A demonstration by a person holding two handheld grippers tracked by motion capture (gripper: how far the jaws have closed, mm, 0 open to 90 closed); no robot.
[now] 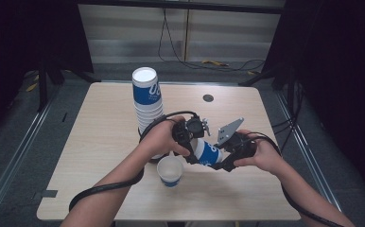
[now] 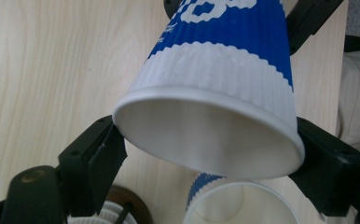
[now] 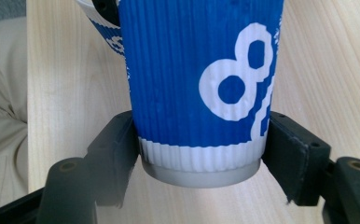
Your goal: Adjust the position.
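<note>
Blue-white cup (image 1: pixel 208 153) held mid-air | right gripper (image 3: pixel 199 154) clamps base | left gripper (image 2: pixel 206 140) jaws loose at rim | risk: crushed base, drop onto upright cup (image 1: pixel 170 171) near table (image 1: pixel 100 142) front edge

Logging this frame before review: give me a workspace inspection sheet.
Surface: light wood table, round grommet near far edge.
Job's things: blue-and-white paper cup held tilted between both grippers; upright cup below it; tall cup stack behind.
Clutter: nothing seen.
Grippers: right gripper shut on the cup's base end; left gripper jaws flank its rim, contact unclear.
Cables: one trails from each gripper; more on the floor behind.
Surroundings: dark curtains, metal floor rails.
</note>
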